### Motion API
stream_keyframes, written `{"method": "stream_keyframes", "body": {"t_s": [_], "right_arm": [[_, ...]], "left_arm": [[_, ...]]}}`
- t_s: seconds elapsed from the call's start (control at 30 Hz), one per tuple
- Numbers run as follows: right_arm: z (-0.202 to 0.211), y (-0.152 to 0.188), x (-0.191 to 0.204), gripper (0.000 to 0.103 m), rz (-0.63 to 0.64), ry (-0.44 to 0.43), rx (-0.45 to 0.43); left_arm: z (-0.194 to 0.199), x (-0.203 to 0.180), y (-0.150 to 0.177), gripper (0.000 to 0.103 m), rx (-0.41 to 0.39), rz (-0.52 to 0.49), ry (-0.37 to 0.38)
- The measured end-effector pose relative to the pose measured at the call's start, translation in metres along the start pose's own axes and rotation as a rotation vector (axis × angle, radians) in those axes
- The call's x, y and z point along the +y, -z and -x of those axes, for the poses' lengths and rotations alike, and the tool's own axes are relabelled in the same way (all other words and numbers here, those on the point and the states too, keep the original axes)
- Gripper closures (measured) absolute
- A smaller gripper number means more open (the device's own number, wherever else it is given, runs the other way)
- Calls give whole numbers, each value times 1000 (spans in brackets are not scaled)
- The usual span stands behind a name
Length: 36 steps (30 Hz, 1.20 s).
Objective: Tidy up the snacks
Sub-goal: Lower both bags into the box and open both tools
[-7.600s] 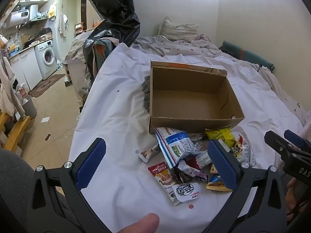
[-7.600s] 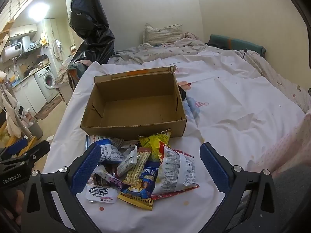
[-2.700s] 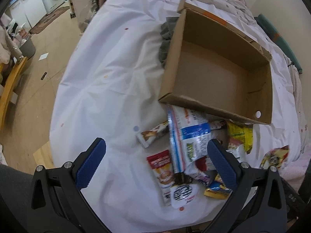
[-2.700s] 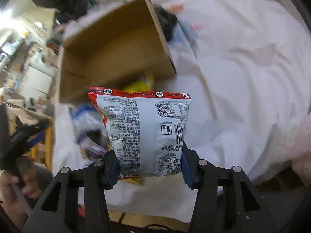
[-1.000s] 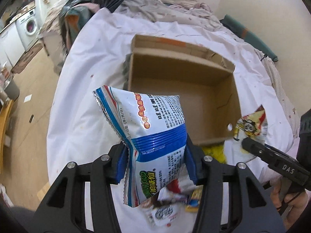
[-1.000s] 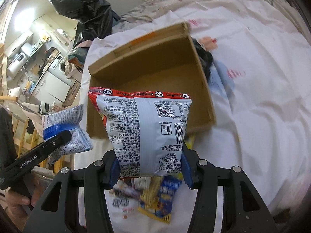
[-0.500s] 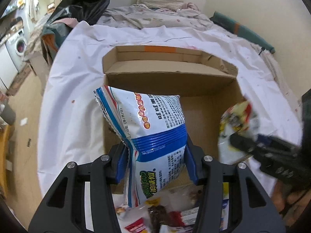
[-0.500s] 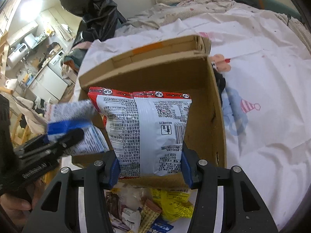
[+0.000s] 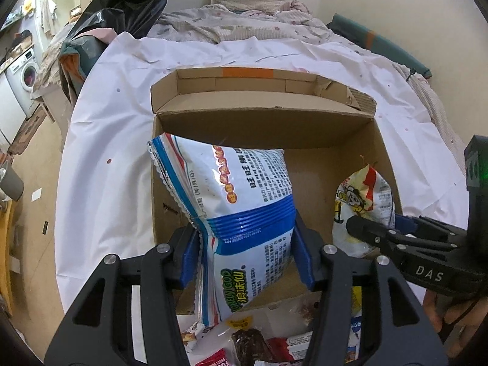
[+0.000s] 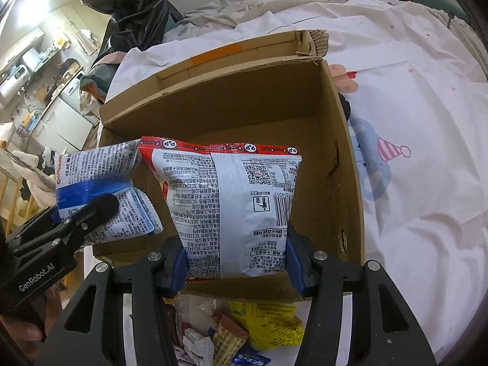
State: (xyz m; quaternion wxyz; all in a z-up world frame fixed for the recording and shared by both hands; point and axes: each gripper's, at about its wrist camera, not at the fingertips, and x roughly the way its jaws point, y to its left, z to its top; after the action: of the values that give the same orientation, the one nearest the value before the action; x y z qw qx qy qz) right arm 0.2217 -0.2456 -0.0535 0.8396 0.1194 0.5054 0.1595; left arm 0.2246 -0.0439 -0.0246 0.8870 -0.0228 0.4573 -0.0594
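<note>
An open cardboard box stands on the white sheet. My left gripper holds a blue and white snack bag upright over the box's left half, and its jaws are opening with the bag still between the pads. My right gripper is shut on a red-edged white bag over the right half. Each view shows the other gripper side on: the right gripper with the red-edged bag, the left gripper with the blue bag. The box floor is bare where visible.
Several loose snack packs lie on the sheet just in front of the box. A black plastic bag hangs at the back left, with rumpled bedding behind the box. Floor and a washing machine are at the left.
Over the last second both grippers carried their bags forward and down from in front of the box to over its opening. Since half a second ago they have hardly moved.
</note>
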Motion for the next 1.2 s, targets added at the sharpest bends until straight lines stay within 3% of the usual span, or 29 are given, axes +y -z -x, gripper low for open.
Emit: {"method": "stream_keyframes", "body": {"t_s": [0.1,0.2,0.33,0.37,0.47,0.5,1.0,1.2], "right_arm": [[0,0,0,47,-4,1,0],[0,0,-1,47,-4,-3,1],[-2,1,-1,45,-6,-15,11],[-2,1,0,39,-7,-22,13],[5,1,1,19,-5,-49,-15],[8,1,2,17,-3,-55,-32],[22,-6,-5,17,-33,-68,-87],[41,-2,-10,17,-64,-70,-123]], "left_arm": [[-2,0,0,49,0,-2,9],[-4,0,1,38,7,-7,3],[0,2,0,11,-5,-5,-41],[3,3,0,10,-17,0,-47],[10,5,-2,9,-40,3,-53],[12,5,-2,9,-47,3,-53],[27,7,5,9,-89,-3,-90],[49,16,12,9,-153,3,-175]]}}
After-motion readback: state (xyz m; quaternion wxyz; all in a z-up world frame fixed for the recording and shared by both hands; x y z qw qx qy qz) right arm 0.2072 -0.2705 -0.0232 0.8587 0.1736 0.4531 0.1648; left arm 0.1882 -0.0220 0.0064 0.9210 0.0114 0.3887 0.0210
